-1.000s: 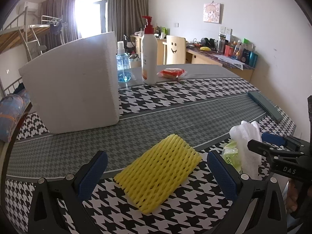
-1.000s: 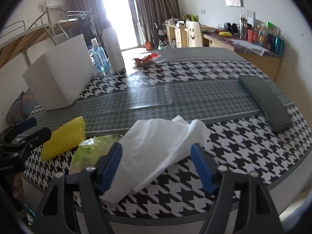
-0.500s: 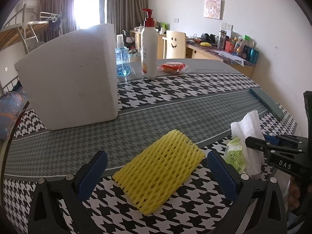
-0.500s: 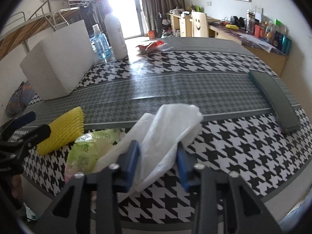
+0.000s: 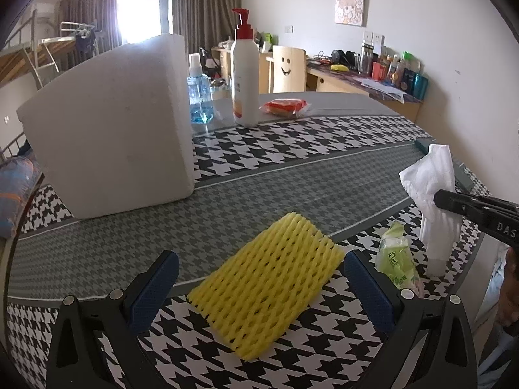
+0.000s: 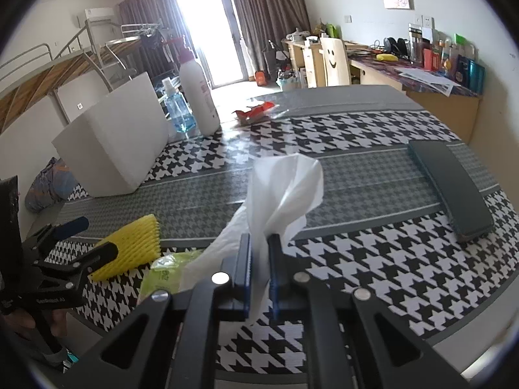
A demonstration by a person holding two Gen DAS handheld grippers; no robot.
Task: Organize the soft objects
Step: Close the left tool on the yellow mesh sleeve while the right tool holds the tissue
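My right gripper's fingers (image 6: 242,264) are pinching the white tissue (image 6: 285,188) above the green tissue pack (image 6: 162,272), while my left gripper (image 5: 261,280) is hovering spread around the yellow foam net (image 5: 269,287).

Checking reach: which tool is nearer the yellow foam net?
Left. The left tool is open around the yellow foam net; the right tool sits off to its side, pinching white tissue.

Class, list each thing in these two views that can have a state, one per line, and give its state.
right tool: shut on the white tissue.
white tissue: pinched, lifted, lower end hanging to the table.
left tool: open, straddling the yellow foam net.
yellow foam net: lying flat, ungripped.
green wipes pack: lying on the table.
pump bottle: upright.
blue spray bottle: upright.
white foam block: standing.
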